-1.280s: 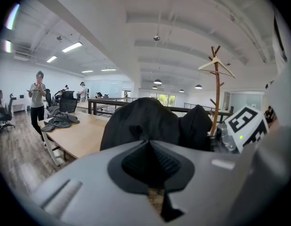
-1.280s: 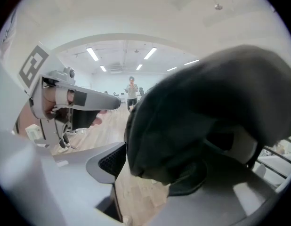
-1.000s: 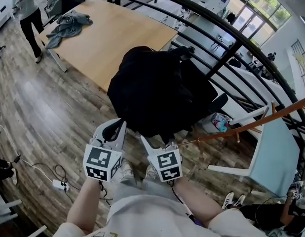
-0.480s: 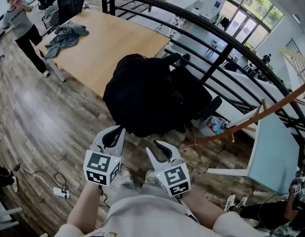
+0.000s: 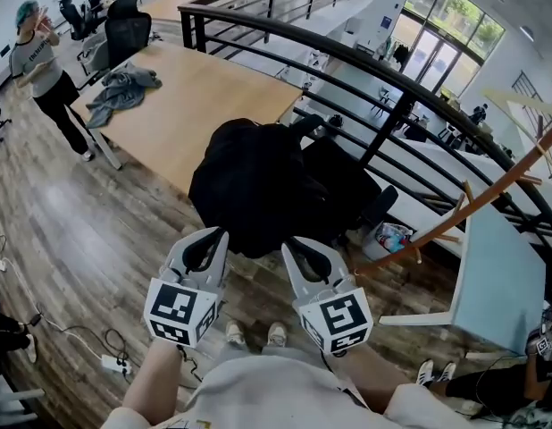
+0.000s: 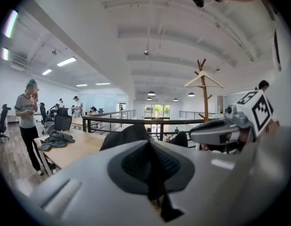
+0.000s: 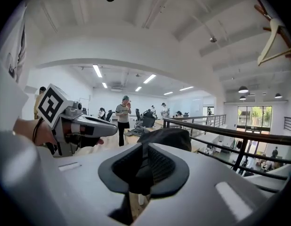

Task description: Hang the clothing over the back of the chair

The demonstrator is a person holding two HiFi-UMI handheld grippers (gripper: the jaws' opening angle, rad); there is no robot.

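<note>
The black clothing (image 5: 258, 186) hangs draped over the back of a black chair (image 5: 379, 199), covering most of it. Both grippers are raised in front of it, clear of its lower hem and not touching it. My left gripper (image 5: 219, 233) has its pads together with nothing between them. The jaws of my right gripper (image 5: 288, 244) are closing, and they hold nothing. The left gripper view shows the clothing (image 6: 129, 133) beyond the left gripper (image 6: 148, 145). The right gripper view has the clothing (image 7: 166, 136) past the right gripper (image 7: 144, 147).
A wooden table (image 5: 196, 88) behind the chair carries a grey garment (image 5: 120, 88), and a person (image 5: 44, 70) stands at its far left. A black railing (image 5: 392, 79) runs behind. At the right are a wooden coat stand (image 5: 472, 199) and a pale table (image 5: 495, 275). Cables and a power strip (image 5: 111, 362) lie on the floor.
Both grippers have lifted and drawn back from the clothing's lower hem. The right jaws have gone from wide open to nearly together. The clothing stays draped on the chair.
</note>
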